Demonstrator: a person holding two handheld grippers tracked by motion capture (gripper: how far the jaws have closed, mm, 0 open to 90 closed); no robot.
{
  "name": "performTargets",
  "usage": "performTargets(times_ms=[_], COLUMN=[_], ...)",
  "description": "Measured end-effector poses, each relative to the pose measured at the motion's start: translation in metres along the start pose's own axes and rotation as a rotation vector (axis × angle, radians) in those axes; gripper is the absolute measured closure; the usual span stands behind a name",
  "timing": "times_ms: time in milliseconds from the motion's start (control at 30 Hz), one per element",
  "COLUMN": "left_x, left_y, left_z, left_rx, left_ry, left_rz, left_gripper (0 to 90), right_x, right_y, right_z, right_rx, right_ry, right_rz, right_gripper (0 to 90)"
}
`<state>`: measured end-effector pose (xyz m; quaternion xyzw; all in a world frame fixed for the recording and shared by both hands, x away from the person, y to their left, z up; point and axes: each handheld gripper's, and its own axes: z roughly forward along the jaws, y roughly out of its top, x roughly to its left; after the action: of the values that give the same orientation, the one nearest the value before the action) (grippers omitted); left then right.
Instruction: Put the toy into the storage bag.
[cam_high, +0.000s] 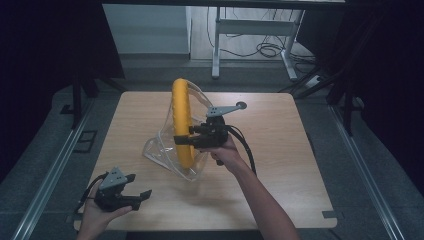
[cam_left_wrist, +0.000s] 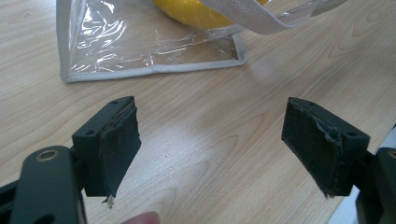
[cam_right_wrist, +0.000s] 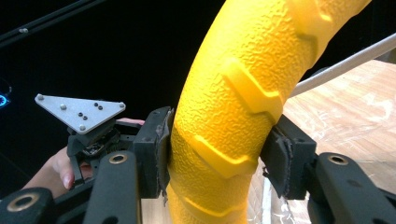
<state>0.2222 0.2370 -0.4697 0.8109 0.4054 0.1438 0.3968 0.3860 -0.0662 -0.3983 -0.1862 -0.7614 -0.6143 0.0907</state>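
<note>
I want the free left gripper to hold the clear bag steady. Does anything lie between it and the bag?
Nothing visible does. The open left gripper faces bare wooden table up to the clear plastic bag's grey-trimmed bottom edge. The right gripper clamps the yellow textured ring higher up, out of that path.

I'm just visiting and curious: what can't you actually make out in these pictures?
- Yellow ring: in the high view its lower end sits inside the clear bag, blurred by plastic; the right gripper view cuts it at top and bottom.
- Right gripper: the ring hides its far jaw in the high view.
- Bag: top cut off in the left gripper view.
</note>
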Motion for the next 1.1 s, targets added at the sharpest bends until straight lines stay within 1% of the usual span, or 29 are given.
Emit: performTargets(times_ms=[33,167,200,267,367,433,733,1033,1100], left_x=[0.000,0.000,0.000,0.000,0.000,0.000,0.000,0.000,0.000], left_y=[0.000,0.000,0.000,0.000,0.000,0.000,0.000,0.000,0.000], left_z=[0.000,0.000,0.000,0.000,0.000,-0.001,0.000,0.000,0.000], left_rx=[0.000,-0.001,-0.001,-0.001,-0.001,0.000,-0.002,-0.002,-0.002], left_ry=[0.000,0.001,0.001,0.001,0.001,0.001,-0.001,-0.002,-0.002], left_rz=[0.000,0.000,0.000,0.000,0.000,0.000,-0.001,0.000,0.000], left_gripper=[19.0,18.9,18.9,18.9,18.7,18.7,18.6,18.5,18.5], right_x=[0.000,0.003,0.004,0.005,0.008,0.008,0.007,0.008,0.008], right_y=[0.000,0.000,0.000,0.000,-0.002,-0.003,-0.007,-0.009,-0.011], right_z=[0.000,-0.001,-0.002,-0.002,-0.003,-0.004,-0.015,-0.027,-0.033], right_rx=[0.000,-0.003,0.000,0.008,0.015,0.016,0.012,0.005,0.002], right_ry=[0.000,-0.032,-0.040,-0.072,-0.108,-0.123,-0.149,-0.170,-0.179], right_rz=[0.000,-0.030,-0.038,-0.057,-0.063,-0.066,-0.058,-0.061,-0.061], right_gripper=[46.6,44.4,43.0,37.8,31.5,29.1,24.3,24.2,24.3])
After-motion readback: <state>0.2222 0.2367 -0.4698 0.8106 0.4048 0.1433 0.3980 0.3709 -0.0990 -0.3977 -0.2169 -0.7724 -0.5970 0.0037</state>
